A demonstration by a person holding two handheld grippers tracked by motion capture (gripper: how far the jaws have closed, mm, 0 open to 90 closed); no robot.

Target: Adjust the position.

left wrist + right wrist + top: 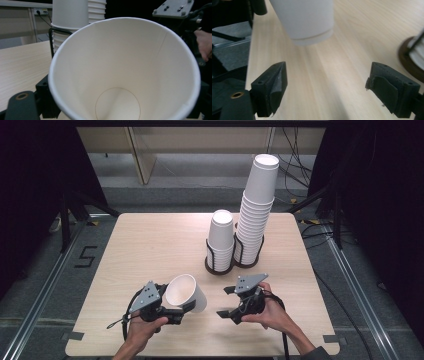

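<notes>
The left tool (181, 312) is clamped on a single white paper cup (186, 292), gripping it low on the wall near the base. The cup is tilted, its long axis slanting so the open mouth faces up and toward the person, while the base points toward the right tool (229, 302). In the left gripper view the cup's mouth (125, 67) looks straight back at the camera, with the round bottom deep inside.

The right tool stands just beside the cup on its right, jaws wide apart and holding nothing. In the right gripper view its two black fingers (270, 87) frame bare wood, and the cup's base (308, 22) hangs ahead of them, clear of both pads. So the cup lies directly toward the left from the right tool, and any handover would mean closing across that narrow base end.

All this sits near the front edge of the light wooden surface (150, 240). Toward the rear right edge, two stacks of white paper cups (250, 215) stand upside down in a dark wire holder (220, 265), well apart from both tools.
</notes>
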